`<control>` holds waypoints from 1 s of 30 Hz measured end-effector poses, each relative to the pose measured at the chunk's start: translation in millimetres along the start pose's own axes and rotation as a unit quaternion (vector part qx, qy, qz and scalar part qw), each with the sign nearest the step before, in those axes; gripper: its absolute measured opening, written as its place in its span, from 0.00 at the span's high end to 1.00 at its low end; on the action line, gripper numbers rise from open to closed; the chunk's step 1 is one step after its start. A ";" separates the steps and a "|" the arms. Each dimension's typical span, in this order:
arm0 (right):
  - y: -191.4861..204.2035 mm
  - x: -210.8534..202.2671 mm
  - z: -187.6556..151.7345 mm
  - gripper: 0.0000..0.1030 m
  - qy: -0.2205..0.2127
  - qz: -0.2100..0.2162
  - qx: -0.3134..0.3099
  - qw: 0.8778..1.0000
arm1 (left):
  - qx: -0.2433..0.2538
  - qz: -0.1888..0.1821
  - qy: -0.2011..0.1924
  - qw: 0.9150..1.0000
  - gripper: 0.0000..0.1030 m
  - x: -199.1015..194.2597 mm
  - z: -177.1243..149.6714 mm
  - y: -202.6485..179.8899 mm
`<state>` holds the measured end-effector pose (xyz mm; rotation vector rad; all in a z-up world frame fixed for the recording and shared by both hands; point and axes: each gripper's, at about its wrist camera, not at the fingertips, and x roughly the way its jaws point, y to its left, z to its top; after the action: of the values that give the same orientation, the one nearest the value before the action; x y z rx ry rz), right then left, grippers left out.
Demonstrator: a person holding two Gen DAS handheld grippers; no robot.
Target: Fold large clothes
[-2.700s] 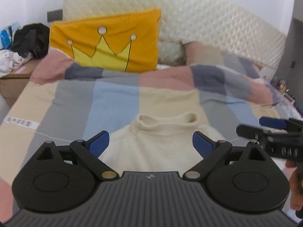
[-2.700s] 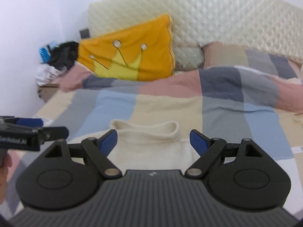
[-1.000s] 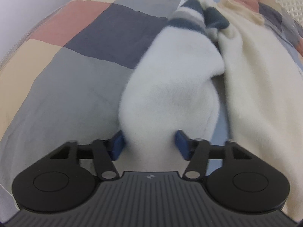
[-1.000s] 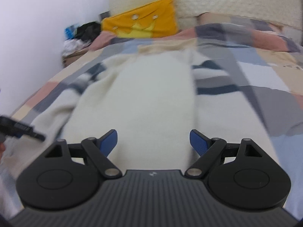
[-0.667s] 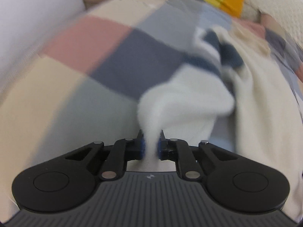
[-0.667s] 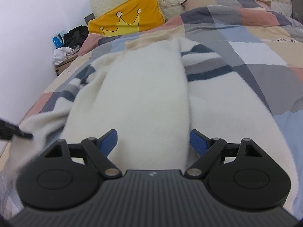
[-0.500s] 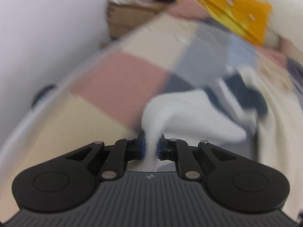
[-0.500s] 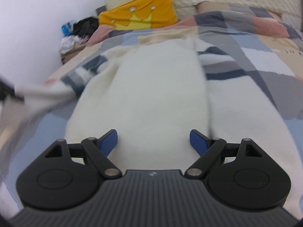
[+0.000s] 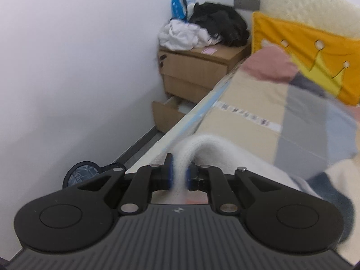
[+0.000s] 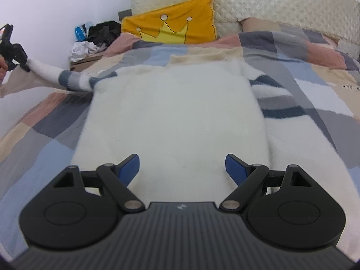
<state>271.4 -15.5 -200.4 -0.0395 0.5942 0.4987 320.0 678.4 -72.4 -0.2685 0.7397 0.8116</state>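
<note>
One patchwork bed [image 10: 56, 121] carrying a cream sweater [image 10: 175, 112], spread flat along the middle, neck towards the far headboard. Striped left sleeve [image 10: 67, 78] pulled out past the bed's left edge, lifted clear of the cover. Yellow crown cushion [image 10: 171, 27] at the far end. Cardboard nightstand [image 9: 198, 67] far left against the wall, piled with white and black clothes [image 9: 202, 31], bottom drawer [image 9: 166, 112] pulled open, contents hidden. Left gripper [image 9: 179, 175] clamped on the sleeve cuff, cuff blurred. Right gripper [image 10: 182, 165] spread wide over the near hem, nothing pinched. Round blue-patterned object [image 9: 82, 173] on the floor, half hidden, hard to identify.
</note>
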 end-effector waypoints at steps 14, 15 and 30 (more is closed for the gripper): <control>4.5 26.1 -13.6 0.15 0.032 -0.014 -0.028 0.999 | -0.074 -0.039 0.047 0.995 0.74 72.2 -63.5 24.3; 4.3 25.6 -13.7 0.15 0.031 -0.013 -0.027 0.999 | -0.081 -0.055 0.053 0.994 0.57 65.7 -62.4 25.4; -12.3 1.4 -12.4 0.17 0.010 0.043 -0.013 0.999 | -0.113 -0.183 0.061 0.975 0.27 -112.5 -146.7 -14.6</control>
<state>271.5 -27.9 -212.8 -0.0444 0.6116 0.5911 206.8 534.4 -101.5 -0.6441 0.6853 0.5305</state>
